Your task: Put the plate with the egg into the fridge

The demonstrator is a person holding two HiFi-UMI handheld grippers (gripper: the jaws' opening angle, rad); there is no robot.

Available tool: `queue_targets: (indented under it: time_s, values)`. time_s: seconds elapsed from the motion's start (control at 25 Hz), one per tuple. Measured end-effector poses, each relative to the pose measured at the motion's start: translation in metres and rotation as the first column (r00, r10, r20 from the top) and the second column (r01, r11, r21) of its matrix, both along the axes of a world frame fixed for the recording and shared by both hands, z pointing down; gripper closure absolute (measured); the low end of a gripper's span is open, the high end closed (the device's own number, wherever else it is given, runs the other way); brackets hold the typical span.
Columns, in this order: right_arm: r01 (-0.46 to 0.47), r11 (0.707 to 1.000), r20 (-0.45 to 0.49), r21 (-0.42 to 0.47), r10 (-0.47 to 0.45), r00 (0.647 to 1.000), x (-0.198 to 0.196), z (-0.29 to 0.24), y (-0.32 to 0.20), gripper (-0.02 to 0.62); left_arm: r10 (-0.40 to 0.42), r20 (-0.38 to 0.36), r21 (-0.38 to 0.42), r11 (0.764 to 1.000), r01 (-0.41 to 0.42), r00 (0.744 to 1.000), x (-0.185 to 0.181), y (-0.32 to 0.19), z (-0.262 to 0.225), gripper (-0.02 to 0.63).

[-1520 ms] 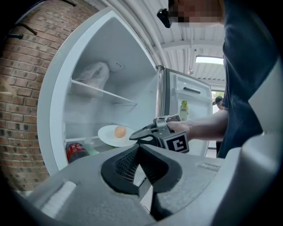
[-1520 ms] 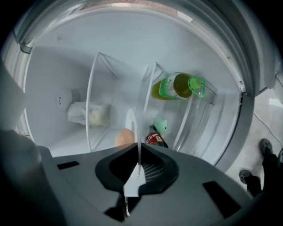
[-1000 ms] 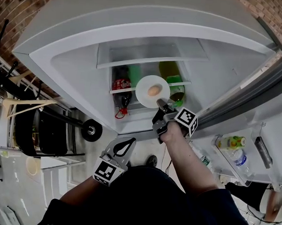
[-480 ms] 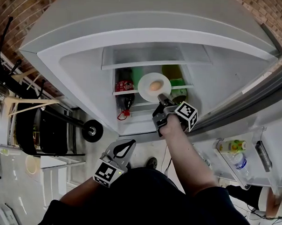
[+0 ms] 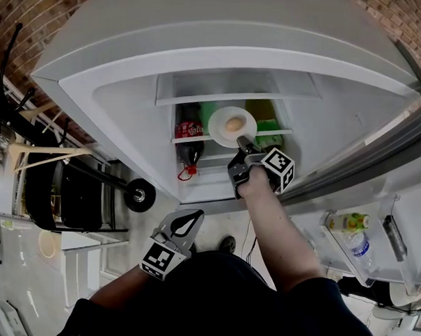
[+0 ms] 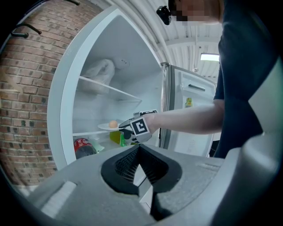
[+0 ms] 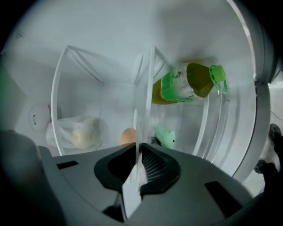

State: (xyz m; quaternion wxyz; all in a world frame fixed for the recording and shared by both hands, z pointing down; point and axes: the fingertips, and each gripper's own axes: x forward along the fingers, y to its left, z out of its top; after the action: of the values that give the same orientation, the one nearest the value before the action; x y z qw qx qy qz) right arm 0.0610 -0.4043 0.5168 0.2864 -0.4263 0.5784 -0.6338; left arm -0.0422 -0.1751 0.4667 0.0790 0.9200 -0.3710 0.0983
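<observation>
1. The fridge stands open, its door swung out to the person's right.
2. The plate lies level at the front edge of the fridge's glass shelf, and the egg sits on the middle of the plate.
3. The right claw reaches in to the plate's near rim. Its jaws are opening, with the thin rim between them, and the pads are only just clear of it.
4. The left claw hangs low by the person's body, well away from the fridge. Its jaws are closed together with nothing in them.
5. Under the shelf, a cola bottle stands towards the left edge and a green-capped bottle towards the right.
</observation>
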Motion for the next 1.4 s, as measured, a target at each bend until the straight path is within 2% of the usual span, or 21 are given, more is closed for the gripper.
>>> queue_targets:
  time_s: [0.16, 0.36, 0.56, 0.68, 0.88, 1.4]
  values:
    - [0.007, 1.0, 0.013, 0.019, -0.007, 1.0, -0.004, 0.0, -0.001, 0.549, 0.007, -0.009, -0.003, 1.0, -0.007, 1.0, 0.002, 0.001, 0.0, 0.601]
    - [0.018, 0.998, 0.061, 0.067, -0.022, 0.998, -0.006, -0.007, -0.003, 0.422, 0.017, -0.008, 0.001, 1.0, -0.017, 1.0, 0.003, 0.002, -0.001, 0.601]
    - [0.025, 0.997, 0.05, 0.079, -0.029, 0.998, -0.002, -0.005, 0.013, 0.414, 0.028, -0.012, -0.001, 1.0, -0.028, 1.0, 0.005, 0.003, 0.0, 0.601]
    - [0.025, 0.997, 0.04, 0.073, -0.028, 0.999, 0.003, 0.0, 0.025, 0.433, 0.039, -0.014, 0.0, 0.999, -0.039, 0.999, 0.007, 0.004, -0.001, 0.601]
    - [0.023, 0.996, 0.022, 0.088, -0.026, 0.999, 0.007, 0.001, 0.032, 0.563, 0.054, -0.021, 0.0, 0.999, -0.054, 0.998, 0.01, 0.007, 0.0, 0.601]
    - [0.034, 0.995, -0.003, 0.089, -0.034, 0.999, 0.0, 0.001, 0.008, 0.581, 0.034, -0.014, -0.007, 0.999, -0.034, 0.999, 0.003, 0.009, 0.002, 0.601]
